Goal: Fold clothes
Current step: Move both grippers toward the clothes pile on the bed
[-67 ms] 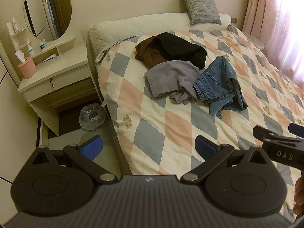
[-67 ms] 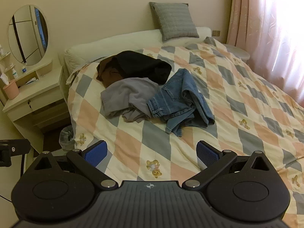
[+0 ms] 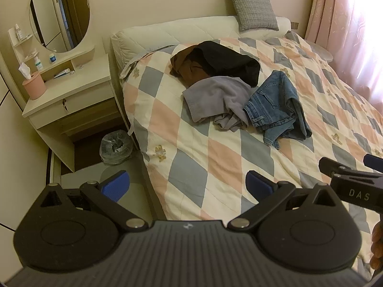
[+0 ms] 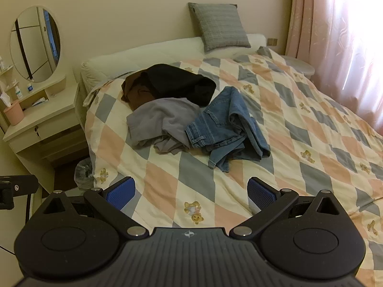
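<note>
The left gripper point(image 3: 188, 185) hovers over the near left edge of the bed point(image 3: 215, 167), jaws released and spread wide, nothing between the blue pads point(image 3: 115, 185). The right gripper point(image 4: 190, 190) hovers over the near quilt, jaws likewise released and empty. Both grippers are well apart from the clothes. Farther up the bed lies an unfolded heap: the blue jeans point(image 4: 227, 129) on the right, touching the grey garment point(image 4: 162, 122) to their left. Behind these lie a black garment point(image 4: 179, 83) and a brown garment point(image 4: 136, 95), overlapping. A grey cushion point(image 4: 219, 26) leans against the far wall. At far left stands a vanity desk point(image 3: 69, 88) with an oval mirror point(image 3: 59, 12).
</note>
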A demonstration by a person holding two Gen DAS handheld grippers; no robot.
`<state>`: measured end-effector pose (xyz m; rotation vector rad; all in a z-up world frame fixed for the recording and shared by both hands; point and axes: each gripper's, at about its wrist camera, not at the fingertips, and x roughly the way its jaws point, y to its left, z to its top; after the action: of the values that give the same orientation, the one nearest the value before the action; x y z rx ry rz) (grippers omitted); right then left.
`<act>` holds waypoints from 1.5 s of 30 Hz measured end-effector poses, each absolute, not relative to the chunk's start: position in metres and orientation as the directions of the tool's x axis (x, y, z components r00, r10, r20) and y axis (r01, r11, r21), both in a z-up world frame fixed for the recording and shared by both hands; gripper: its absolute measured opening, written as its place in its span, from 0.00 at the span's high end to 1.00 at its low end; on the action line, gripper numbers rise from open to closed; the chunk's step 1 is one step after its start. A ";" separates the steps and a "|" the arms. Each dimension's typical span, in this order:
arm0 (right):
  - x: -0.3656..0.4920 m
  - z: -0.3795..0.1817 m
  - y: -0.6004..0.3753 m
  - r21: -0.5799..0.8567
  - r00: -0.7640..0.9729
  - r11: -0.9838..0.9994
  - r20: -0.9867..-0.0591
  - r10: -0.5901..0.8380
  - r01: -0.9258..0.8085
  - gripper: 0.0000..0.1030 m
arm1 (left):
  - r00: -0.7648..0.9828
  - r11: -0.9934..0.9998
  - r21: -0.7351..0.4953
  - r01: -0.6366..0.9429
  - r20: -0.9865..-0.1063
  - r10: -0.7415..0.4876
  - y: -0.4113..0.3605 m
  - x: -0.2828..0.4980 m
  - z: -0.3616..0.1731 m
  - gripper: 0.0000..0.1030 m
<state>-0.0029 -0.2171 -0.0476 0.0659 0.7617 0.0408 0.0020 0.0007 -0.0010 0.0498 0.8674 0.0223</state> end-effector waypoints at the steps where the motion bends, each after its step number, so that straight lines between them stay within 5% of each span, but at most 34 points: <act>1: -0.002 -0.048 -0.217 0.074 0.723 0.997 -0.688 0.060 -0.012 0.00 | 0.647 0.999 0.053 0.001 -0.762 0.040 0.001 0.003 -0.001 0.01; 38: -0.007 -0.049 -0.287 0.063 0.740 0.994 -0.673 -0.026 0.092 0.00 | 0.550 0.981 0.053 0.186 -0.833 -0.060 -0.070 0.027 -0.027 0.01; 45: 0.004 -0.068 -0.309 0.159 0.673 0.979 -0.739 0.034 0.125 0.01 | 0.547 0.966 0.043 0.254 -0.830 -0.107 -0.078 0.042 -0.046 0.01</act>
<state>0.0041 -0.3093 -0.0675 0.2035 0.8331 -0.0513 0.0418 -0.0785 -0.0458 0.1658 0.9696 -0.2150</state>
